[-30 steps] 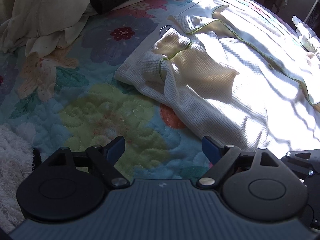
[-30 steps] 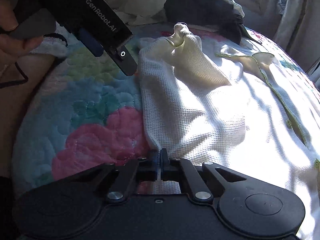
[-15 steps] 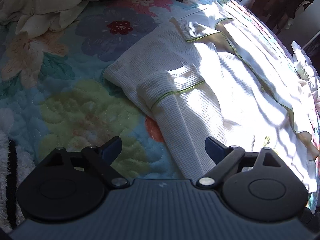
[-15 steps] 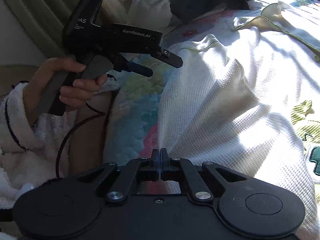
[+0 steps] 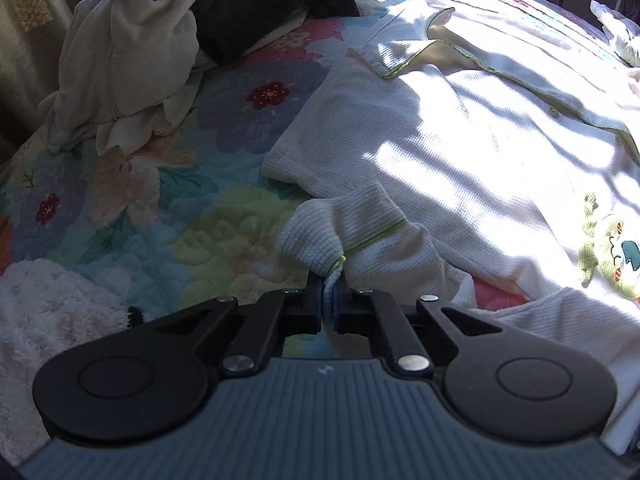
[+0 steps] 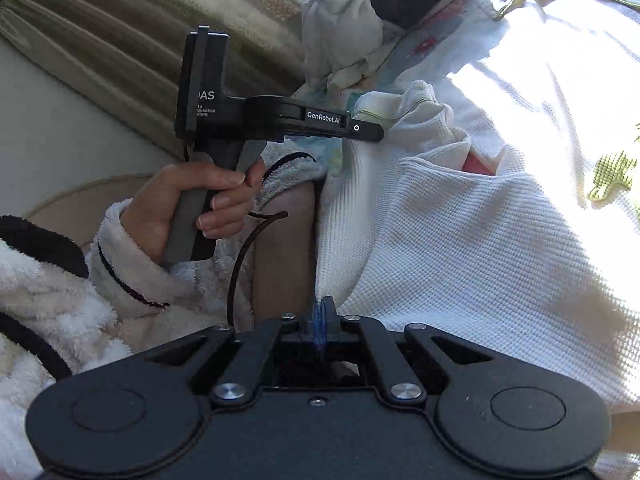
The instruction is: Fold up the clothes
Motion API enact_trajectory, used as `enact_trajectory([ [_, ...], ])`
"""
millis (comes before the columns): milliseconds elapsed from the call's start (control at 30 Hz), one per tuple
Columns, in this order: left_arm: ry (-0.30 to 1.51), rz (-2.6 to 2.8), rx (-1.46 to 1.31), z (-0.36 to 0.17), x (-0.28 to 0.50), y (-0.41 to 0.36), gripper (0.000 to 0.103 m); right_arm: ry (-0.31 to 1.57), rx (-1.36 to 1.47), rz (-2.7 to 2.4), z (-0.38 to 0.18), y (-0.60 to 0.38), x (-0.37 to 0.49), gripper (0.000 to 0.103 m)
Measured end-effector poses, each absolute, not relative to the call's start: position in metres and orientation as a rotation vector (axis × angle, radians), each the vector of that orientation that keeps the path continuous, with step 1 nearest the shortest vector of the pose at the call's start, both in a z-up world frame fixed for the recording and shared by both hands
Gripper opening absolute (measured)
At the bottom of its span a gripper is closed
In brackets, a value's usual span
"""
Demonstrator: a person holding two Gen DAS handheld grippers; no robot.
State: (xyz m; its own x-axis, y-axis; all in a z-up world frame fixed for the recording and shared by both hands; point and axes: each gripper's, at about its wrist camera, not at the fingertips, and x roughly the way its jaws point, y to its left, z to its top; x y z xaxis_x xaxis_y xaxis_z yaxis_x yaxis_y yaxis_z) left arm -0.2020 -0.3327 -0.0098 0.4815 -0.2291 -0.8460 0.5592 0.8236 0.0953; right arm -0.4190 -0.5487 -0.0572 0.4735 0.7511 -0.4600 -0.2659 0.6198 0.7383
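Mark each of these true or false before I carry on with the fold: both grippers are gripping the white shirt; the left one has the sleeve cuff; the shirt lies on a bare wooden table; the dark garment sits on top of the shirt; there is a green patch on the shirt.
1. Both grippers grip the white shirt. True: the left gripper and the right gripper are each shut on its fabric.
2. The left gripper holds the sleeve cuff. True.
3. The shirt lies on a bare wooden table. False: it lies on a flowered quilt.
4. The dark garment sits on the shirt. False: it lies in the clothes pile beyond the shirt.
5. The shirt has a green patch. True.
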Motion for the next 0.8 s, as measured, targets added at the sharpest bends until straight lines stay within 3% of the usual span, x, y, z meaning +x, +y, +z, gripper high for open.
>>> enact_trajectory([
  [167, 1.023, -0.476, 0.444, -0.004, -0.208, -0.312, 0.005, 0.802, 0.558, 0.785, -0.051, -0.546, -0.417, 0.003],
  [300, 1.086, -0.492, 0.347, -0.008, -0.198, -0.308, 0.009, 0.957, 0.426, 0.745, -0.069, -0.522, -0.404, 0.004],
  [367, 1.086, -0.519, 0.274, -0.003, -0.194, -0.311, 0.02, 1.078, 0.347, 0.661, -0.081, -0.511, -0.398, 0.014],
  [433, 1.049, -0.544, 0.231, 0.006, -0.188, -0.316, 0.035, 1.073, 0.417, 0.615, -0.084, -0.522, -0.397, 0.031],
  [500, 1.0, -0.556, 0.208, 0.016, -0.181, -0.321, 0.05, 1.043, 0.504, 0.562, -0.081, -0.536, -0.396, 0.036],
  [600, 0.954, -0.558, 0.158, 0.026, -0.165, -0.324, 0.06, 0.939, 0.541, 0.524, -0.057, -0.553, -0.394, 0.038],
  [633, 0.943, -0.552, 0.134, 0.028, -0.158, -0.324, 0.063, 0.907, 0.546, 0.515, -0.049, -0.556, -0.392, 0.043],
  [700, 0.941, -0.556, 0.102, 0.022, -0.14, -0.327, 0.078, 0.844, 0.553, 0.497, -0.034, -0.562, -0.387, 0.054],
  [800, 1.033, -0.504, 0.131, -0.008, -0.106, -0.341, 0.079, 0.81, 0.431, 0.393, -0.018, -0.559, -0.368, 0.055],
])
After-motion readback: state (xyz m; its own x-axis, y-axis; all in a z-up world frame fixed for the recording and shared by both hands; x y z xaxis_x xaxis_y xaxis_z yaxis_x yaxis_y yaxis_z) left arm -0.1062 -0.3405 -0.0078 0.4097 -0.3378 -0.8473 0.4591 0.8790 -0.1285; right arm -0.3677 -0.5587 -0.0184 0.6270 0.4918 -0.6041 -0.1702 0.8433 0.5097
